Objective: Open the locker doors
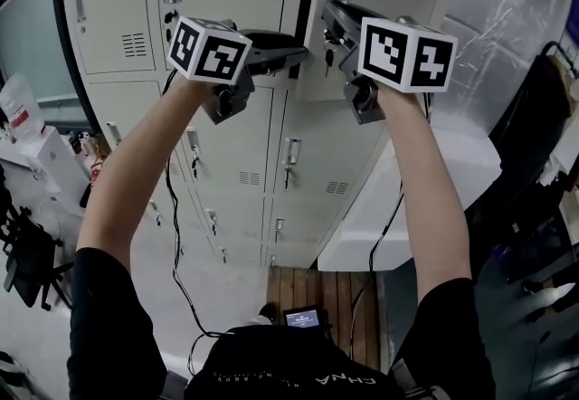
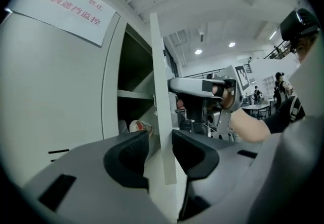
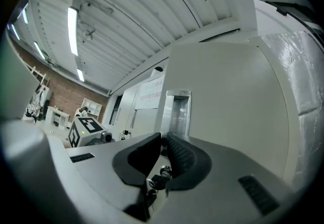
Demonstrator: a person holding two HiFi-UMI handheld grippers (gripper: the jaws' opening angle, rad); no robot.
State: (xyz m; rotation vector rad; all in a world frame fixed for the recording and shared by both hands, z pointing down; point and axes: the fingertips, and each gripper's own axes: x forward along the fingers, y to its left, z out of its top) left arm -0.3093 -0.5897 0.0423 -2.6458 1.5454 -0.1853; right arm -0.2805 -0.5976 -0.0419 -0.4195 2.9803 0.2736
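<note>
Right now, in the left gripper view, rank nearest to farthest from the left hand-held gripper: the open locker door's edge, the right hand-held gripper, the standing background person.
1. open locker door's edge: between the left hand-held gripper's jaws.
2. right hand-held gripper: just beyond the door, centre-right.
3. standing person: far right background.

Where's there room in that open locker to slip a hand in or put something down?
Above the inner shelf, the dark gap between the locker frame and the open door's edge looks bare. Below the shelf it's crowded: a white-and-red bundle lies there. The left gripper straddles the door edge, jaws apart.
</note>
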